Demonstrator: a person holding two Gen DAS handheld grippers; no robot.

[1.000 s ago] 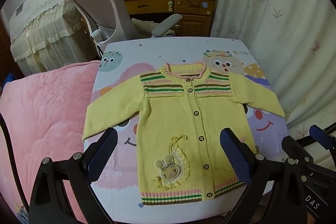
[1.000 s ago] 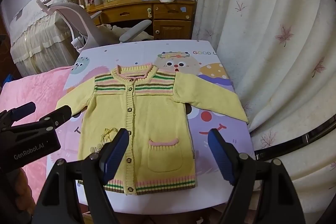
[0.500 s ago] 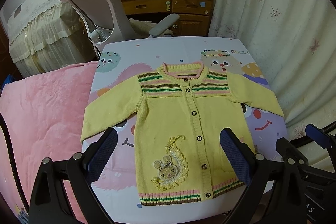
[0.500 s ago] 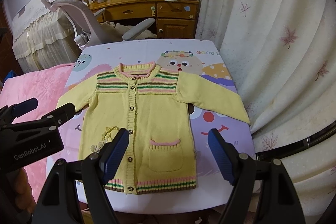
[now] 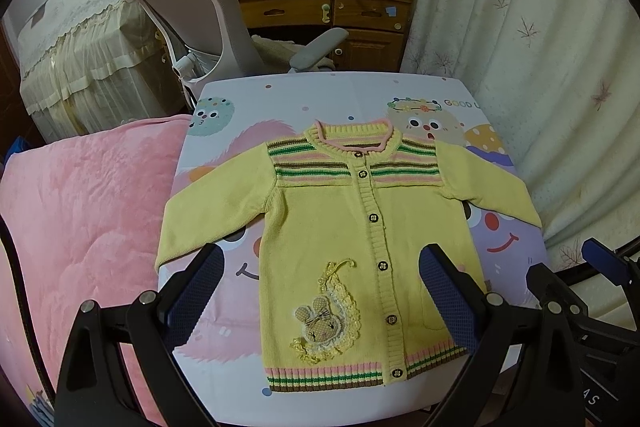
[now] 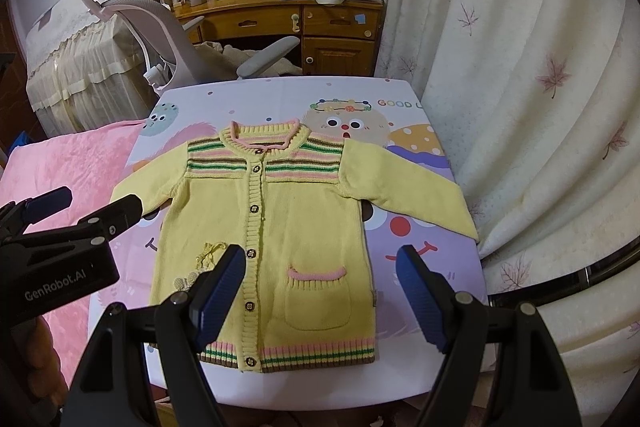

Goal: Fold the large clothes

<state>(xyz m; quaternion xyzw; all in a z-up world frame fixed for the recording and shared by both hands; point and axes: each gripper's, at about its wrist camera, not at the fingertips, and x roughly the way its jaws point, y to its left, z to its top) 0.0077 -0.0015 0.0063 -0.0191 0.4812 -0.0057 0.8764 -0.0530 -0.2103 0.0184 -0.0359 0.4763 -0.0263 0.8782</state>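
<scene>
Yellow knit fills the middle of the table: the cardigan (image 5: 360,227) lies flat and face up on the cartoon-printed tabletop (image 5: 280,99), buttoned down the front, collar toward the far edge and striped hem just short of the near edge. Both sleeves are spread out and angled down, one cuff reaching the left edge next to the pink blanket (image 5: 80,207), the other reaching the right edge by the pale curtain (image 5: 520,47). A crocheted bunny patch (image 5: 320,323) sits low on the front near the hem, and in the right wrist view a pink-trimmed pocket (image 6: 318,297) shows on the other side of the button band.

Now the left gripper (image 5: 320,299) hangs above the near edge, its blue-padded fingers (image 5: 192,291) spread wide with nothing between them, framing the bunny patch and the lower buttons. Over to the right gripper (image 6: 320,295), and it is the same story: jaws wide apart, empty, poised above the hem with the pocket framed between its pads. Neither tool touches the knit. From the right wrist view the left gripper's black body shows at the left side, over the blanket and the left sleeve.

Beyond the far edge stand a grey office chair (image 5: 192,19) and a wooden desk (image 5: 328,15).
</scene>
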